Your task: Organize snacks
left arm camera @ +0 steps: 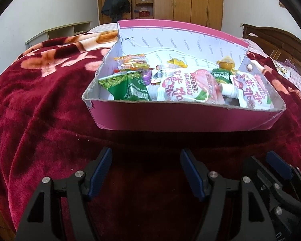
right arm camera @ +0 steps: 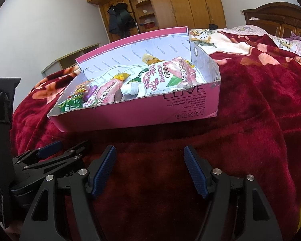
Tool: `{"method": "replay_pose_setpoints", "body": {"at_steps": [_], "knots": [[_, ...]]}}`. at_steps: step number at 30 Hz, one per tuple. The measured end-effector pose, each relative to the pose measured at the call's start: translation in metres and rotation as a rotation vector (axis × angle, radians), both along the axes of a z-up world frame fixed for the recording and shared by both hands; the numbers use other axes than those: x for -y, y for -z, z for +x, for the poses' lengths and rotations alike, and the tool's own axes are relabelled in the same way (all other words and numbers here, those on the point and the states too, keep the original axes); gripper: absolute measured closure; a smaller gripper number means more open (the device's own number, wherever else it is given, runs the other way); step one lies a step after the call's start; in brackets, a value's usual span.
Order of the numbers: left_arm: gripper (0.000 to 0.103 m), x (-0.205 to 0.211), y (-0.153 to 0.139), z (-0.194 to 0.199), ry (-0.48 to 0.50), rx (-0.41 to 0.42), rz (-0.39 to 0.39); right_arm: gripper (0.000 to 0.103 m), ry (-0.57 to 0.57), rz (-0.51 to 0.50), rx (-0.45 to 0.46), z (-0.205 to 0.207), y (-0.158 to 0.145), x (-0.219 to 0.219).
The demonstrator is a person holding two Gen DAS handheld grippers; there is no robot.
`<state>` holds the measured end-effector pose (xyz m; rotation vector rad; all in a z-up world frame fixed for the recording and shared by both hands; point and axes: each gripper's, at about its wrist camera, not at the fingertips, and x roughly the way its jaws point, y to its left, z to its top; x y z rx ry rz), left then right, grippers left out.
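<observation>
A pink cardboard box (left arm camera: pixel 186 118) with a cut-down front wall sits on the red blanket and holds the snacks. Inside lie a green packet (left arm camera: pixel 128 88), two pink-and-white pouches (left arm camera: pixel 182 88) with white caps, a burger-print packet (left arm camera: pixel 134 63) and a yellow candy (left arm camera: pixel 176 62). My left gripper (left arm camera: pixel 146 154) hovers open over the blanket, short of the box front, with nothing between its fingers. In the right wrist view the box (right arm camera: pixel 160 108) shows its printed side. My right gripper (right arm camera: pixel 150 152) is also open and empty, close beside the left one.
The dark red flowered blanket (left arm camera: pixel 40 110) covers a bed and falls away at the left. A wooden headboard (right arm camera: pixel 275 18) stands at the right, wardrobes (right arm camera: pixel 180 4) along the far wall, and a low white shelf (left arm camera: pixel 60 31) at the left.
</observation>
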<state>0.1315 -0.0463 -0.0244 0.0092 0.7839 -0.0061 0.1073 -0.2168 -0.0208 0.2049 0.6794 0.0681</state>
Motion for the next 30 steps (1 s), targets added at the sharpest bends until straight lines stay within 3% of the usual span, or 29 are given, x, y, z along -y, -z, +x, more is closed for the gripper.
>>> {"method": "replay_pose_setpoints", "body": {"at_steps": [30], "knots": [[0.029,-0.001,0.005,-0.0008,-0.007,-0.009,0.0,0.031,0.001,0.005,-0.002,0.0006,0.0035,0.0009]]}}
